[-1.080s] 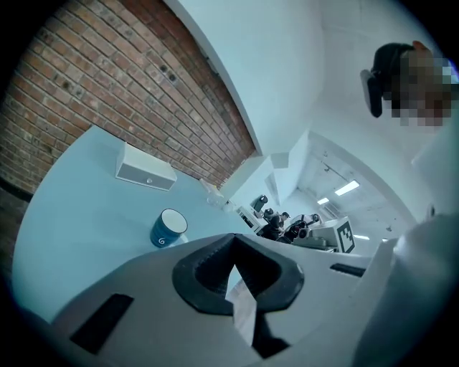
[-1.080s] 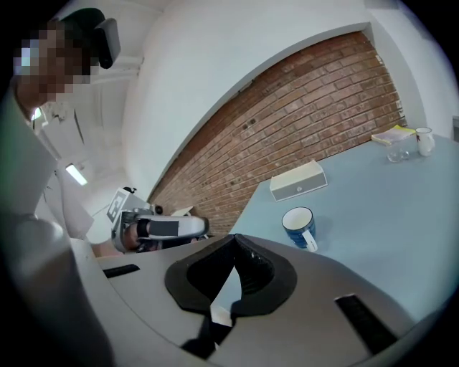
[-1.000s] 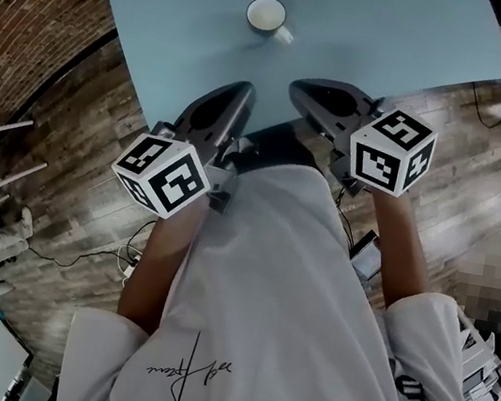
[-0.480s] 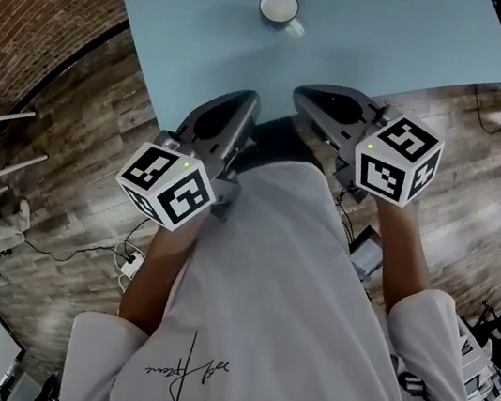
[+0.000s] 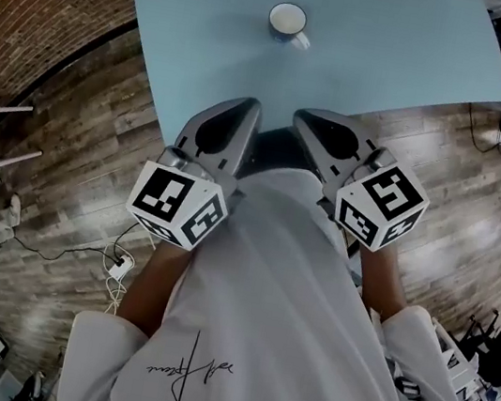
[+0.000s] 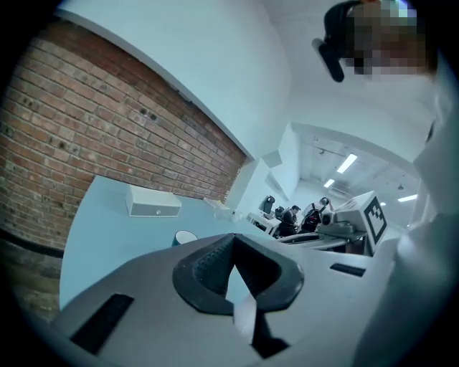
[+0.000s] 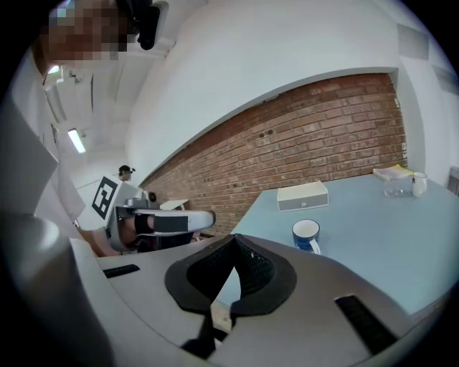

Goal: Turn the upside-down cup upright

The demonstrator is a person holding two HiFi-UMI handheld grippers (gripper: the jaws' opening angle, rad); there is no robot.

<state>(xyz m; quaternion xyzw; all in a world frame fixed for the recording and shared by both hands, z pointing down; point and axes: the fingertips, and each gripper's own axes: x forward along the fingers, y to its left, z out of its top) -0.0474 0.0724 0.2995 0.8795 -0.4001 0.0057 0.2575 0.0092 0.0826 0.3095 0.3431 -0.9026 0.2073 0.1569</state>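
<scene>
1. Tabletop (image 5: 401,39), light blue and smooth, fills the upper part of the head view. Dark wooden plank floor (image 5: 69,145) lies around it.
2. The blue cup with a white inside (image 5: 287,20) stands on the tabletop with its open mouth upward. Its handle points toward the person and to the right. The right gripper view shows it whole. In the left gripper view only its rim rises above the gripper body.
3. A white rectangular box (image 7: 303,195) rests on the tabletop beyond the cup, apart from it and near the red brick wall (image 7: 308,136).
4. The left gripper (image 6: 233,240) has its two black ribbed pads closed, tips meeting, with nothing between them.
5. The right gripper (image 7: 234,240) is closed in the same way, tip against tip, and is likewise empty.
6. In the head view both grippers lie side by side at the near edge of the tabletop, close to the person's white shirt (image 5: 268,322). Their tips point toward the table. Both are well apart from the cup, and neither touches it.
</scene>
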